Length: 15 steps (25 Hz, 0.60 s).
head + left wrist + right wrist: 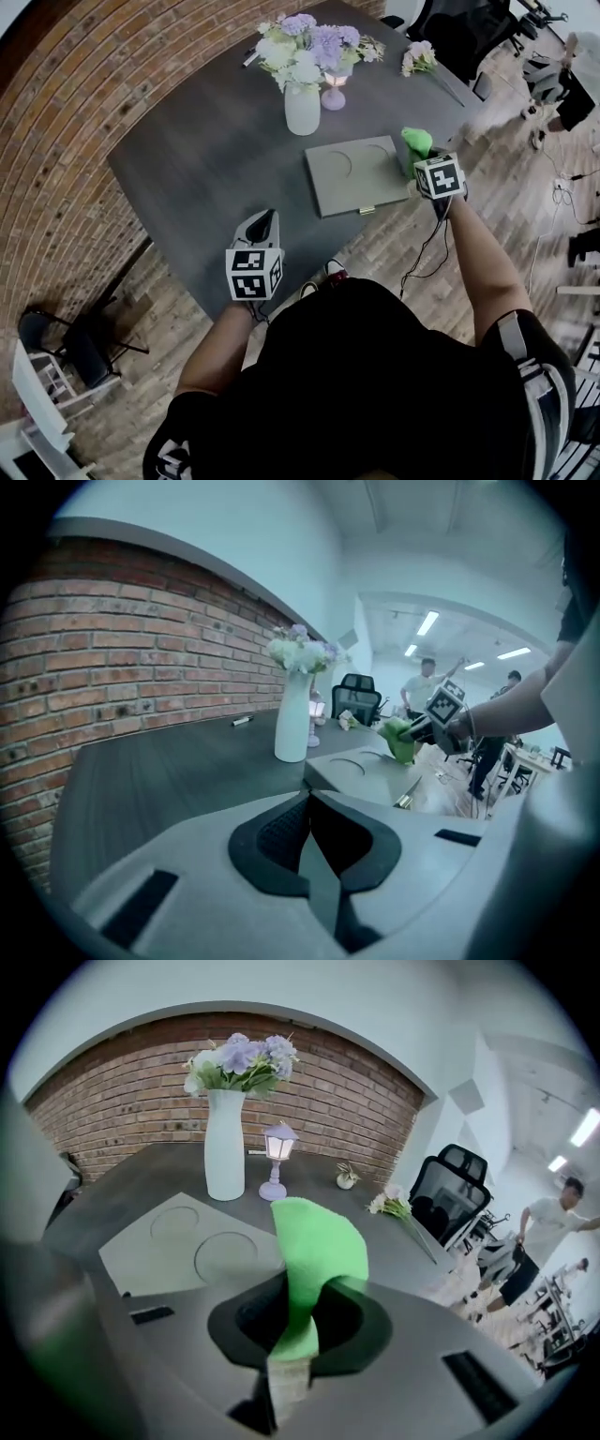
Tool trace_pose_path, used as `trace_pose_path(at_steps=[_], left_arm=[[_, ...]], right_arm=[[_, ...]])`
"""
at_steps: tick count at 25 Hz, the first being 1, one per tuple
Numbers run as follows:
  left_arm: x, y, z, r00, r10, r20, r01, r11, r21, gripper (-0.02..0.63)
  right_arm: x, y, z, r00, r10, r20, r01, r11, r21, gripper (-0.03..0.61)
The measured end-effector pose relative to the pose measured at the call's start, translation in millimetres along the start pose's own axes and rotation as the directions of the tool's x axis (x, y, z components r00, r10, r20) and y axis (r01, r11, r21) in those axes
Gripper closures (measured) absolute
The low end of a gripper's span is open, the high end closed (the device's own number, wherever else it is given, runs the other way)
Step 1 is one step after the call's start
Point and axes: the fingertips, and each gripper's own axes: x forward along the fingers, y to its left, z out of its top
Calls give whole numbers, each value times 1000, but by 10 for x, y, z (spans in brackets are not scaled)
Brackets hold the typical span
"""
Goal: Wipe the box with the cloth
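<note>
R tongs (300, 1327) clamped on green cloth (315, 1246), cloth up at far-right corner of box (354, 174); contact w/ lid unclear. Box flat near worktop (197, 169) right-hand edge, front side close to near edge. L tongs (308, 844) closed, empty, over near edge, well apart from box. Broad bare worktop left of box. White vase (302, 109) just beyond box's far edge.

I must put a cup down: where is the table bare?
Bare: the wide table stretch left of the vase and box, toward the brick wall. Crowded: the far end, with vase, lantern and loose flowers; the box fills the right.
</note>
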Motion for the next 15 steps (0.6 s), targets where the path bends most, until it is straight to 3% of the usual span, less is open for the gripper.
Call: trace_pose_path(at_steps=[4,10,15], left_arm=[[-81,142,19,998,64,-2,-64,998,-8,606],[-217,386,-103,987,161,-12,-162,983,-88,606],[-351,431,-131,980,201,-3,-200,974,-109,606]], right_arm=[[375,143,308,999,49,17,-49,998,-27,534],[679,608,716,990,135,42,-129,983,-127,535],[770,1321,957,962,268,53,-249,940,-234,535]])
